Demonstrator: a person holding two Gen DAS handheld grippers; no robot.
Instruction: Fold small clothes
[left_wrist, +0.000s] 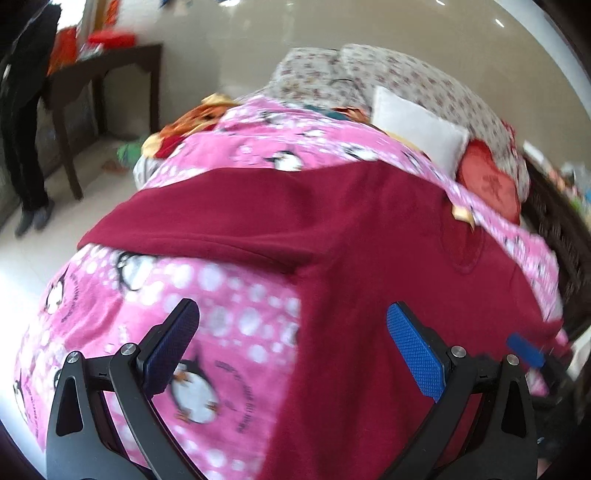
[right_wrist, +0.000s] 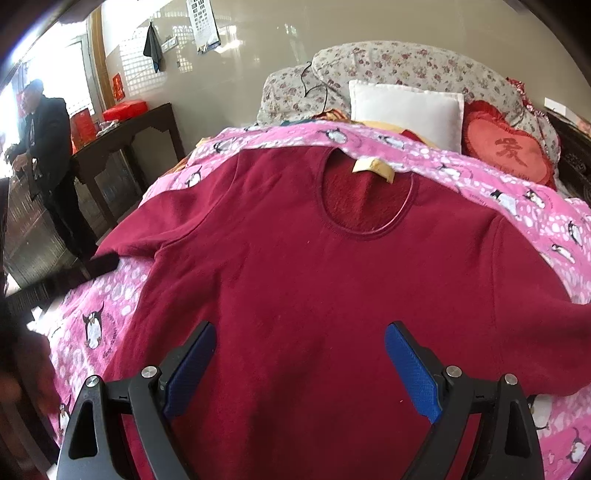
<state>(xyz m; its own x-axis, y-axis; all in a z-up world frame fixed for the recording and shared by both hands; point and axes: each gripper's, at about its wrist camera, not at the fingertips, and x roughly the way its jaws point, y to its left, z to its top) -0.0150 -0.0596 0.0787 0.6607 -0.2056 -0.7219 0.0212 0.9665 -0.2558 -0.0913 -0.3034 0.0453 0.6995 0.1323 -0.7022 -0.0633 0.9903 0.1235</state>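
Note:
A dark red long-sleeved shirt (right_wrist: 314, 266) lies spread flat, front up, on a pink penguin-print blanket (right_wrist: 96, 314), neckline and tan label (right_wrist: 373, 168) toward the far end. In the left wrist view the shirt (left_wrist: 369, 240) has one sleeve stretched out to the left. My left gripper (left_wrist: 291, 321) hovers open over the shirt's left side edge, one finger above the blanket, the other above the red cloth. My right gripper (right_wrist: 300, 339) is open above the shirt's lower middle, nothing between its pads. The other gripper's blue tip (left_wrist: 524, 349) shows at the far right.
A white pillow (right_wrist: 406, 110), a red heart cushion (right_wrist: 506, 147) and a floral quilt (right_wrist: 406, 62) sit at the bed's head. A dark wooden table (right_wrist: 122, 136) stands left of the bed, with a person in dark clothes (right_wrist: 51, 147) beside it.

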